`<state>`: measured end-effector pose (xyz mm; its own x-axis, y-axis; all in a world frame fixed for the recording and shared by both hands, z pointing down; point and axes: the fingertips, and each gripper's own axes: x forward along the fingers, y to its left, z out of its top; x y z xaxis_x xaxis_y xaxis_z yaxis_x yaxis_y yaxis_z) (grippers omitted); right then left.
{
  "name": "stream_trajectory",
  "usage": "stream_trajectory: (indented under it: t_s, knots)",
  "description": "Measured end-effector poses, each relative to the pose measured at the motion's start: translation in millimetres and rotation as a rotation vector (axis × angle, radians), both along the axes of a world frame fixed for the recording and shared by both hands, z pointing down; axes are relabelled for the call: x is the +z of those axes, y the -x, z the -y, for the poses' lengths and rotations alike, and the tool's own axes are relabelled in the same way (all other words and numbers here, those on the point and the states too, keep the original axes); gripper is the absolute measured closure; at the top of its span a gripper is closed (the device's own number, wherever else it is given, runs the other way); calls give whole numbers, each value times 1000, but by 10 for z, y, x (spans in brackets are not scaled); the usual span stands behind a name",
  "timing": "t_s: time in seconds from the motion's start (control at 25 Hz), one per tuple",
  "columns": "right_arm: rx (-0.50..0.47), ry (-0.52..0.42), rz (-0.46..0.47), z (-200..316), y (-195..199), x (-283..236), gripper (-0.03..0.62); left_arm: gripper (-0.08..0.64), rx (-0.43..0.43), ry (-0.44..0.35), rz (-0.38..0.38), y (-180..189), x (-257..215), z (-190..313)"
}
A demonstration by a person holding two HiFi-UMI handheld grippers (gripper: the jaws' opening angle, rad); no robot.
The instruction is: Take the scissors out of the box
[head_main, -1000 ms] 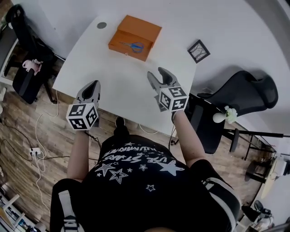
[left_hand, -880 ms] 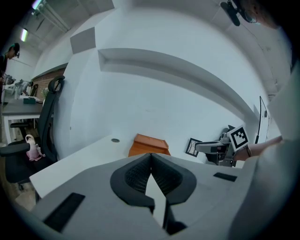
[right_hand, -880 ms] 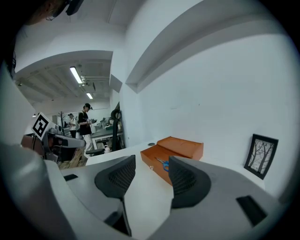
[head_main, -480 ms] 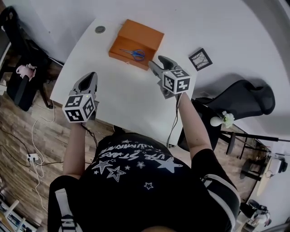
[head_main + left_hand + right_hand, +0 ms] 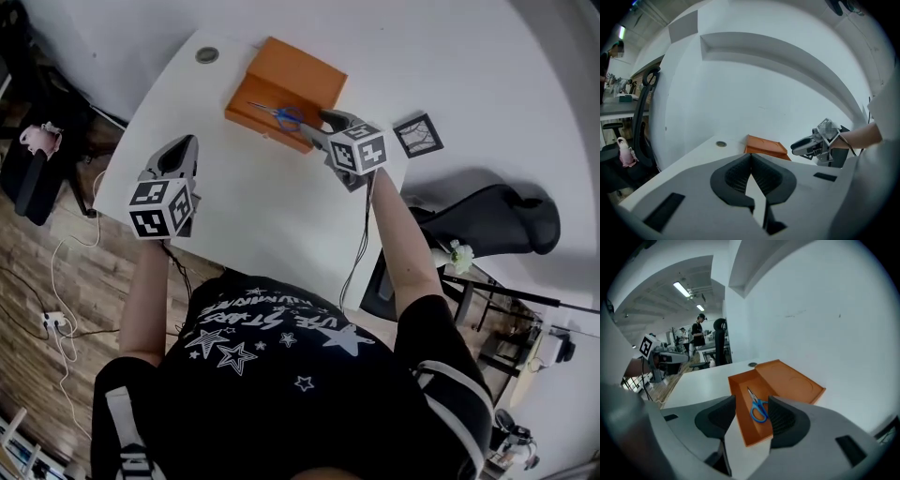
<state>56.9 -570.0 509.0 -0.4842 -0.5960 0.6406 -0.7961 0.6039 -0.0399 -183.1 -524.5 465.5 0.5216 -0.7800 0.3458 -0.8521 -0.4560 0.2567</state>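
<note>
At the orange box's (image 5: 258,123) near end, the right tool (image 5: 323,120) gapes above the blue-handled scissors (image 5: 279,113); the left tool (image 5: 183,150), jaws together, hovers over bare white surface (image 5: 253,206).

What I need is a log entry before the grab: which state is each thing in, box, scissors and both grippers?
box: open, lid laid back flat beside it.
scissors: blades closed, lying flat inside the box, not gripped.
right gripper: jaws apart, empty, at the box's near edge, pointed at the scissors.
left gripper: jaws together, empty, held away from the box.
</note>
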Motion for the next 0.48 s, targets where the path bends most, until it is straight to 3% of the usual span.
stream_trajectory:
  t_s: [0.16,0.48]
  knots:
    - [-91,44,-146,115,32,270,357,541,-3,24,-14,29,103,82]
    - [-277,115,-335,336,156,633,359,541,-36,51,-35,137,286,214]
